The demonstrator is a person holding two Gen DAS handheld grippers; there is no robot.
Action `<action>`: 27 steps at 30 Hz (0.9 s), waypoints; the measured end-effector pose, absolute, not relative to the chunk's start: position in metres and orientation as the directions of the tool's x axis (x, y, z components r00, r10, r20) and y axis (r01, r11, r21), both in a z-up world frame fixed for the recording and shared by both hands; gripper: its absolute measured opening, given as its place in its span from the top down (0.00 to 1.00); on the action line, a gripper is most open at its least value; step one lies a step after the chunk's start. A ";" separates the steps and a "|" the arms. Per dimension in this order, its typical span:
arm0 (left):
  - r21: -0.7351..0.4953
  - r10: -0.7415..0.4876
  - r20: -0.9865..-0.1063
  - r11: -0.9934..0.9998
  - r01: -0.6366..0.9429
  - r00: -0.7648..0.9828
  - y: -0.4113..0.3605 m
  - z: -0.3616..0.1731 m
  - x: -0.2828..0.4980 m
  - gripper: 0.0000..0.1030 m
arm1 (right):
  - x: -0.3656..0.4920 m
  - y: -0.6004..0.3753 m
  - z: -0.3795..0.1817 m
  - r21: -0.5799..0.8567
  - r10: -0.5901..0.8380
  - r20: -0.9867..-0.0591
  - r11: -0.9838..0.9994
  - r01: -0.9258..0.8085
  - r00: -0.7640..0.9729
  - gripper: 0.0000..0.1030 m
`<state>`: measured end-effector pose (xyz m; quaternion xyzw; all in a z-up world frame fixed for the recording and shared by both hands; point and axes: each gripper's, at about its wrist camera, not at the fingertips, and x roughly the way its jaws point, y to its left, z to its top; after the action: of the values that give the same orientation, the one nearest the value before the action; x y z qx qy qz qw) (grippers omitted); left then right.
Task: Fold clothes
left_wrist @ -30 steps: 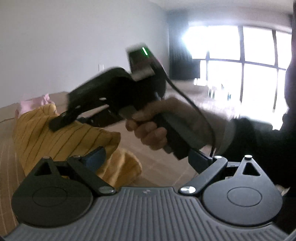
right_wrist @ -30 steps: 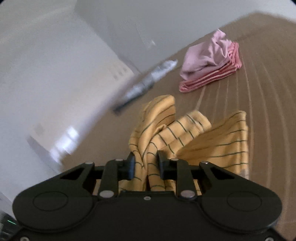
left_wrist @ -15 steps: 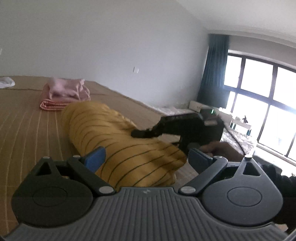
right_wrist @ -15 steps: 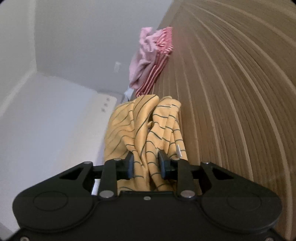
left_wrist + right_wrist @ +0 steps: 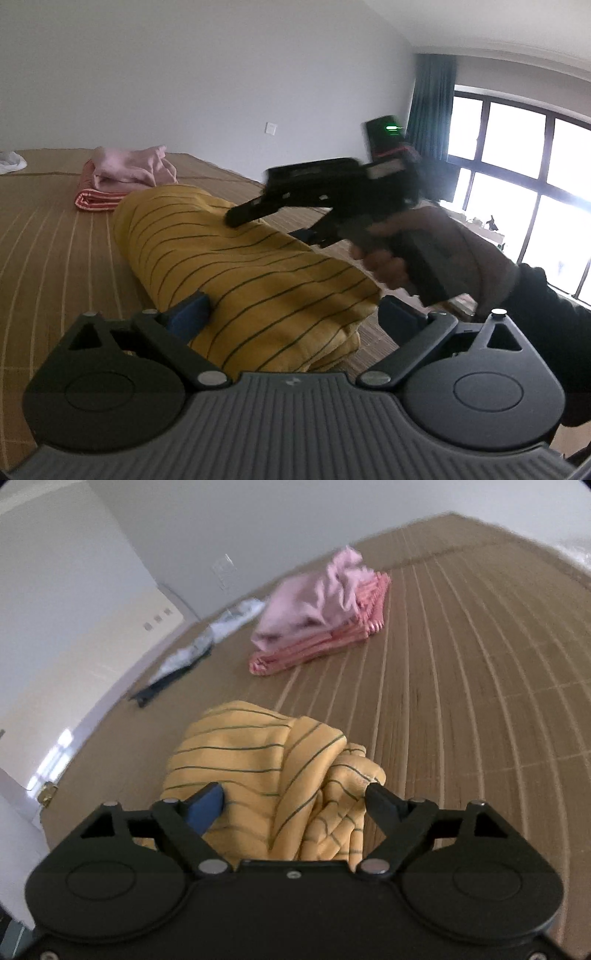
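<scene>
Our left gripper (image 5: 291, 310) is spread wide around the near end of the yellow striped shirt (image 5: 236, 266), which lies bunched on the bed (image 5: 48, 236) at frame centre. Our right gripper (image 5: 295, 799), also spread, straddles the same shirt without pinching it. Beyond, upper middle, sits a folded pink pile (image 5: 317, 609); a white cloth (image 5: 221, 627) lies left of it. Bare bed stretches open to the right.

Both tongs are matte black with round pivot housings, silver screws and blue finger pads (image 5: 190, 314). The right tongs (image 5: 273, 221) carry a green light; the person's sleeve (image 5: 546, 306) is dark.
</scene>
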<state>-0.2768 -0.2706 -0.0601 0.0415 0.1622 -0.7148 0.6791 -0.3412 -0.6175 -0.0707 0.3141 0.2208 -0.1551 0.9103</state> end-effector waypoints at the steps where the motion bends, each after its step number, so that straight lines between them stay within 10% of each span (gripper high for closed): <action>1: -0.173 -0.956 -0.282 -0.025 0.985 -0.074 -0.272 -0.061 -0.276 0.02 | -0.334 -0.620 -0.074 0.497 -0.139 -0.519 0.753 0.430 0.843 0.18; 2: -0.171 -0.956 -0.285 -0.025 0.985 -0.074 -0.271 -0.060 -0.277 0.02 | -0.331 -0.620 -0.076 0.487 -0.139 -0.529 0.758 0.434 0.837 0.22; 4: -0.176 -0.954 -0.290 -0.028 0.984 -0.078 -0.271 -0.060 -0.277 0.02 | -0.334 -0.616 -0.075 0.483 -0.130 -0.496 0.781 0.397 0.859 0.66; 10: -0.183 -0.951 -0.300 -0.023 0.983 -0.078 -0.269 -0.063 -0.275 0.02 | -0.360 -0.646 -0.098 0.818 0.072 -0.164 0.567 0.095 0.984 0.74; 12: -0.196 -0.951 -0.298 -0.024 0.980 -0.083 -0.270 -0.063 -0.274 0.02 | -0.361 -0.653 -0.122 0.856 0.028 -0.201 0.491 0.162 0.979 0.75; 16: -0.194 -0.943 -0.326 0.001 0.981 -0.064 -0.273 -0.067 -0.272 0.02 | -0.358 -0.656 -0.134 0.830 0.001 -0.237 0.520 0.202 0.971 0.68; 22: -0.220 -0.943 -0.328 0.016 0.975 -0.058 -0.272 -0.068 -0.268 0.02 | -0.376 -0.623 -0.084 0.566 -0.065 -0.388 0.771 0.293 0.920 0.28; 27: -0.216 -0.942 -0.330 0.019 0.976 -0.055 -0.272 -0.068 -0.270 0.02 | -0.411 -0.590 -0.074 0.507 -0.012 -0.439 0.822 0.259 0.898 0.20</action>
<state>-0.2702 -0.2715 -0.0684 0.0431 0.1969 -0.6990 0.6861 -0.4106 -0.5895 -0.0743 0.2894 0.2135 -0.0729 0.9302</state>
